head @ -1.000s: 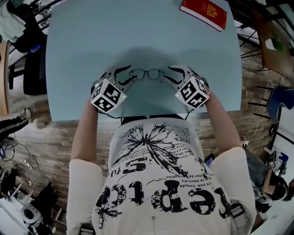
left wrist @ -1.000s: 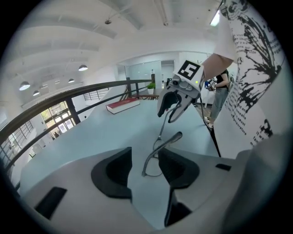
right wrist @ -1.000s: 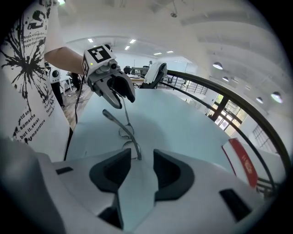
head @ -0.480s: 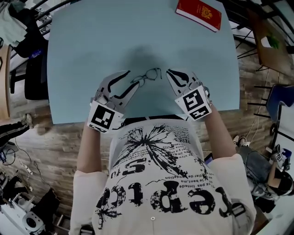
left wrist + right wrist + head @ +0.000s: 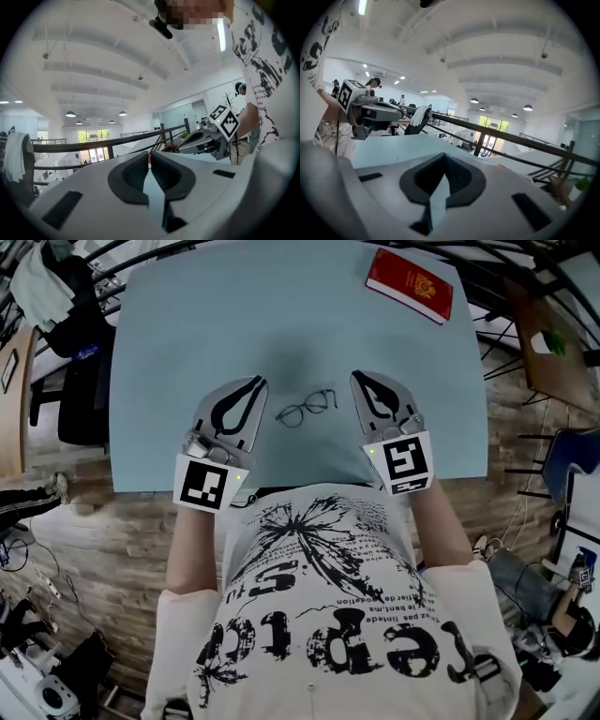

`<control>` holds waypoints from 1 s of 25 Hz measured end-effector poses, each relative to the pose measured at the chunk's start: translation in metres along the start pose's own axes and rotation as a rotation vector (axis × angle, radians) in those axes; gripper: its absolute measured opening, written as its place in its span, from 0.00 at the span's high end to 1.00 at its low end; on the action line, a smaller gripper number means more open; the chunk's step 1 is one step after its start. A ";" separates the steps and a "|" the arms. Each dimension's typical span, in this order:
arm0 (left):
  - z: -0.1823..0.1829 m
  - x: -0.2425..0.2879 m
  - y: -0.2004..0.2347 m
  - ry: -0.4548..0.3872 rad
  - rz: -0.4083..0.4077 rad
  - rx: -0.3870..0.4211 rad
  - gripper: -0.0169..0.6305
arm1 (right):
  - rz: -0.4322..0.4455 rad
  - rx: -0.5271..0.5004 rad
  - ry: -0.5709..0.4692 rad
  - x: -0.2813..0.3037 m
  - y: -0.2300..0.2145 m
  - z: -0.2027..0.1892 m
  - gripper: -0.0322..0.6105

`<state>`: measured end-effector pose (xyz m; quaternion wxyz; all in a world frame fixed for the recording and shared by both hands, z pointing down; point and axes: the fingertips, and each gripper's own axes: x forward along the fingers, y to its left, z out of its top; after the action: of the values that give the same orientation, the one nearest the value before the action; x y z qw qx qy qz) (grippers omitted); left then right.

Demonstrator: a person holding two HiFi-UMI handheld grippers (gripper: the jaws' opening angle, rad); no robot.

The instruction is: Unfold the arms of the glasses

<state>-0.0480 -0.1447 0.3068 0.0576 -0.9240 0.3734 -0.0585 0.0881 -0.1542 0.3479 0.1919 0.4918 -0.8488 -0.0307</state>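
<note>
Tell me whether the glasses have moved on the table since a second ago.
Yes. The glasses have turned: earlier they lay parallel to the near edge of the table; now they slant, one end swung toward the red book.

A pale blue-grey rectangular table [image 5: 187, 315] stood on a floor of brown wooden planks [image 5: 103, 521]. Off to the left of the left gripper [image 5: 259, 382], a dark chair draped with clothes [image 5: 80, 390] sat by the table's corner. Ahead of that gripper rose a white ribbed ceiling [image 5: 93, 61] with round hanging lamps [image 5: 70, 114] (all lit), a dark railing [image 5: 93, 146] and bright glazed doors [image 5: 91, 137].
</note>
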 end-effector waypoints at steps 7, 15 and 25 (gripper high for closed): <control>-0.003 -0.010 0.020 0.004 0.130 -0.043 0.94 | -0.059 0.040 -0.094 -0.004 -0.009 0.022 0.94; -0.004 -0.007 0.033 0.010 0.180 -0.055 0.94 | -0.070 0.032 -0.121 -0.001 -0.020 0.030 0.94; -0.002 0.002 0.037 0.021 0.203 -0.056 0.94 | -0.077 0.043 -0.126 0.002 -0.026 0.029 0.94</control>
<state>-0.0722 -0.1723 0.3034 0.0333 -0.8821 0.4670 -0.0515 0.0986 -0.1731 0.3153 0.1263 0.5250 -0.8401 -0.0507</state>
